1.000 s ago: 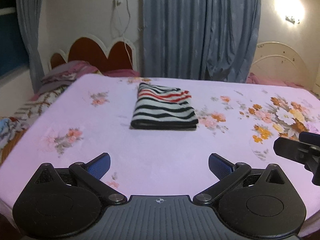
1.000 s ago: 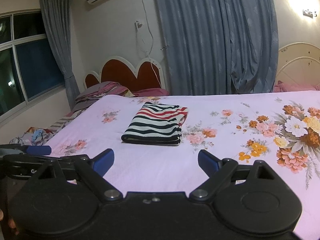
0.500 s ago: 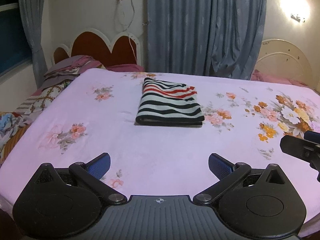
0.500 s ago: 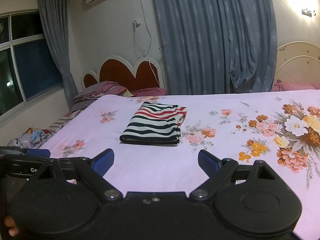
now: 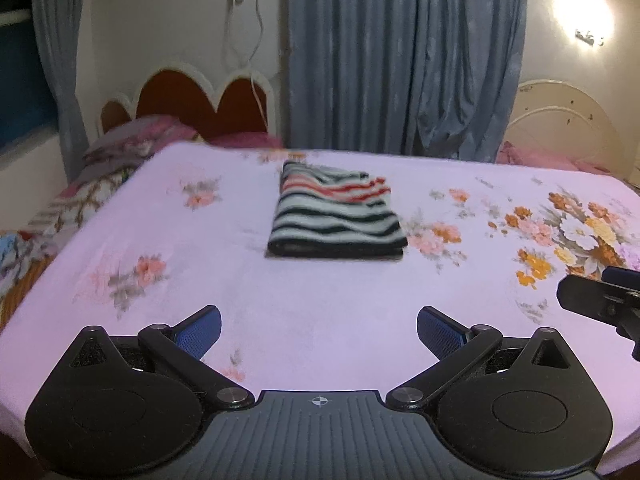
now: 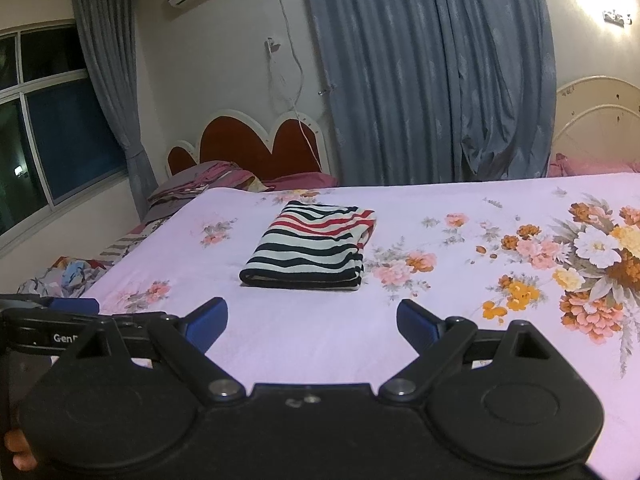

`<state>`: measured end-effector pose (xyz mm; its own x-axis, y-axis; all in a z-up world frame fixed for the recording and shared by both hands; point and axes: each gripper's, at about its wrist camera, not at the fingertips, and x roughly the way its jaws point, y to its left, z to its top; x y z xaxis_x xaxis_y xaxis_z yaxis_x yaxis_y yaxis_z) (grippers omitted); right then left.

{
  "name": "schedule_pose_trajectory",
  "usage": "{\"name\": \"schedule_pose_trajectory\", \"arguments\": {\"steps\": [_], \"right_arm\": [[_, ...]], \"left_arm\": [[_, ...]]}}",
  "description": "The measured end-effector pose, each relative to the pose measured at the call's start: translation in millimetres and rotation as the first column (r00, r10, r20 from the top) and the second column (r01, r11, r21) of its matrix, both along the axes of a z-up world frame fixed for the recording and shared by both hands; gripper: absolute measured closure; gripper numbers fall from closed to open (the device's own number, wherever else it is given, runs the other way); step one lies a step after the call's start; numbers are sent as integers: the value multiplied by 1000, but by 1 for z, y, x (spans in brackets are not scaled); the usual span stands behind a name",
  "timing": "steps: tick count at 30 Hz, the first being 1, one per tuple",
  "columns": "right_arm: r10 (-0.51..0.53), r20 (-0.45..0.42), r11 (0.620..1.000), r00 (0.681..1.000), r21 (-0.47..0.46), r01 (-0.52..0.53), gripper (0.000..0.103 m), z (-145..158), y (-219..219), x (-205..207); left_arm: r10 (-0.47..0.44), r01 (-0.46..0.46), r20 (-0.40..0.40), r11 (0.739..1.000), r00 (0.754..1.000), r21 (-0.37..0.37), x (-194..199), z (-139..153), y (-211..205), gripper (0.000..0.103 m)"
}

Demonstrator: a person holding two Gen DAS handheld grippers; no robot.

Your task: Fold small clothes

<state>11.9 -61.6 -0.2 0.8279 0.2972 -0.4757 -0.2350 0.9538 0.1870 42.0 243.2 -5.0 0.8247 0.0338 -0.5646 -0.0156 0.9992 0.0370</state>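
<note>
Left wrist view: striped garment (image 5: 336, 216) folded, unmoved, possibly blurrier; left gripper (image 5: 319, 330), right gripper (image 6: 312, 320) remain released.

My left gripper (image 5: 319, 330): matt black plastic arms, ribbed blue rubbery pads, bright metal pivot pins. My right gripper (image 6: 312, 322): same finish. At twelve o'clock, the folded black, white and red striped knit cloth garment (image 6: 310, 251), soft and matt, on the smooth lilac floral cotton-like bedsheet (image 6: 460, 300).
</note>
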Motion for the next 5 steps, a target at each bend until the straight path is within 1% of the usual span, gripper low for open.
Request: {"name": "schedule_pose_trajectory", "arguments": {"steps": [2,5], "right_arm": [[-8,-5,1000,1000,1,8,12,-2,-2,3],[-25,-21,1000,999,5,25,12,-7,-6,9]], "left_arm": [[-2,2,24,1000,1000,2,3,-1,0,0],[5,-5,24,1000,1000,16,14,-2,0,0]]}}
